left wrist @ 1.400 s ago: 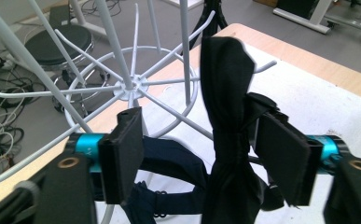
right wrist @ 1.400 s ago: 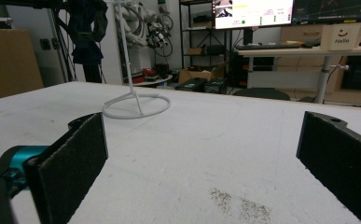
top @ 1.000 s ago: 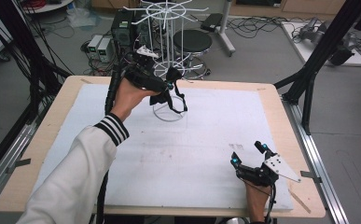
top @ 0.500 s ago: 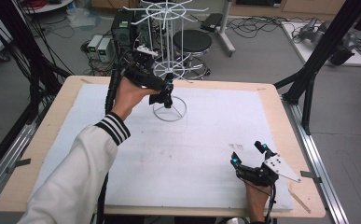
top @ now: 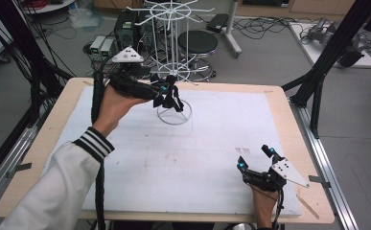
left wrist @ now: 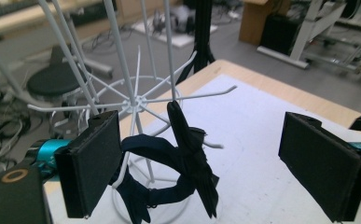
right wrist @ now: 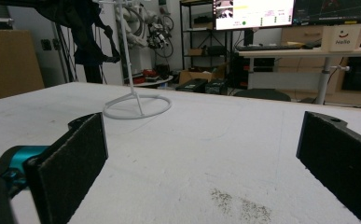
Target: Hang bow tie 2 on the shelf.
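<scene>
A white wire rack [top: 171, 43] stands on its ring base [top: 173, 113] at the far middle of the table. A dark navy fabric loop with a bow [left wrist: 187, 154] hangs from one of the rack's lower hooks [left wrist: 201, 95]. My left gripper [left wrist: 204, 140] is open, one jaw on either side of the loop, and part of the loop passes behind its left jaw. From above, the left gripper [top: 169, 94] sits right at the rack's pole. My right gripper [top: 254, 158] rests open near the table's front right corner, with nothing between its pads [right wrist: 71, 158].
White foam sheet [top: 212, 143] covers the wooden table [top: 288, 120]. A small dark smudge [right wrist: 236, 203] marks the sheet ahead of the right gripper. Black frame posts [top: 327, 57] stand at the table's right and left. A stool and cables lie on the floor behind the rack.
The left gripper has shifted slightly left, in toward the rack's pole, with the dark loop. The right gripper has stayed where it was.
</scene>
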